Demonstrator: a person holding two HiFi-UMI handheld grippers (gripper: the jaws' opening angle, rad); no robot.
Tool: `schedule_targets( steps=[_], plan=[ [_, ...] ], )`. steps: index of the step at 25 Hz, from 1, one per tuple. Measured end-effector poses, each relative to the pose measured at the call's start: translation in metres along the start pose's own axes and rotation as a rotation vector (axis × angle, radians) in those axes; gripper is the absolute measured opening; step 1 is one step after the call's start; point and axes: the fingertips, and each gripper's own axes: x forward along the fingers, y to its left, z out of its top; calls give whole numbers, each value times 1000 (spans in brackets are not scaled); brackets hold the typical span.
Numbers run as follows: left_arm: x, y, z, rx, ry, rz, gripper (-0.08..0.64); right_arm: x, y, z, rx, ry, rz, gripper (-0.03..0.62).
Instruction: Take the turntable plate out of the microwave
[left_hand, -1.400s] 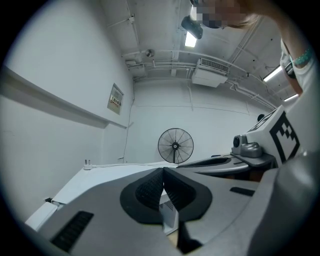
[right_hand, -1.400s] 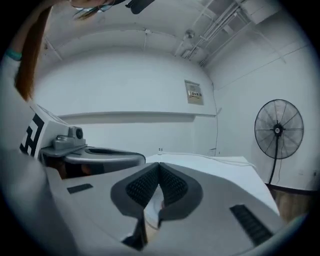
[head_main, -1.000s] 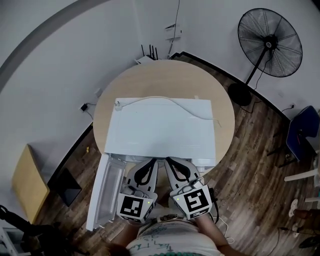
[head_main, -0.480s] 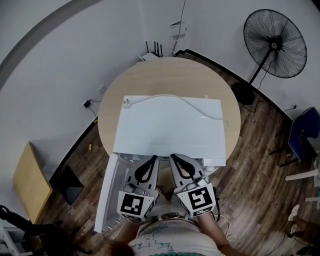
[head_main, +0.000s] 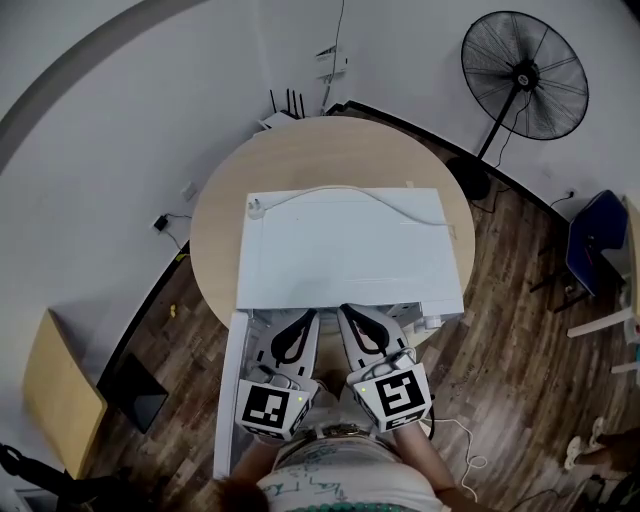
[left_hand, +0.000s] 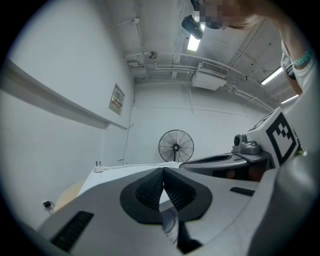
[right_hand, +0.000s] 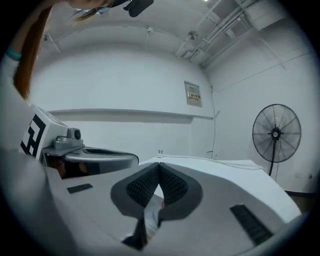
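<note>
Left gripper (left_hand: 163, 171) and right gripper (right_hand: 159, 165), side by side, jaws pressed together, point at the white boxy microwave (head_main: 350, 240) just ahead; its open door (head_main: 232, 390) stands to their left

The microwave (head_main: 350, 245) is set on the round table (head_main: 215, 240), just ahead of both pairs of jaws. Its door (head_main: 232, 400) is hung open left of them; the fan (head_main: 523, 75) is placed far ahead, rightward.

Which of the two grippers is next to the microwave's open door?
The left gripper: the open door stands right beside it, with the right gripper on the far side.
</note>
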Motion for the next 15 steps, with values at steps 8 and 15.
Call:
schedule_targets(
  steps=[8,15],
  plan=[
    [-5,1,-4,-16,-3,-50,15,-1,5,-2,1,-3,-50,-9],
    [-1,0,-4,-14,-3,-36,14,-1,-3,-2,-20,-5,-54,-9]
  ],
)
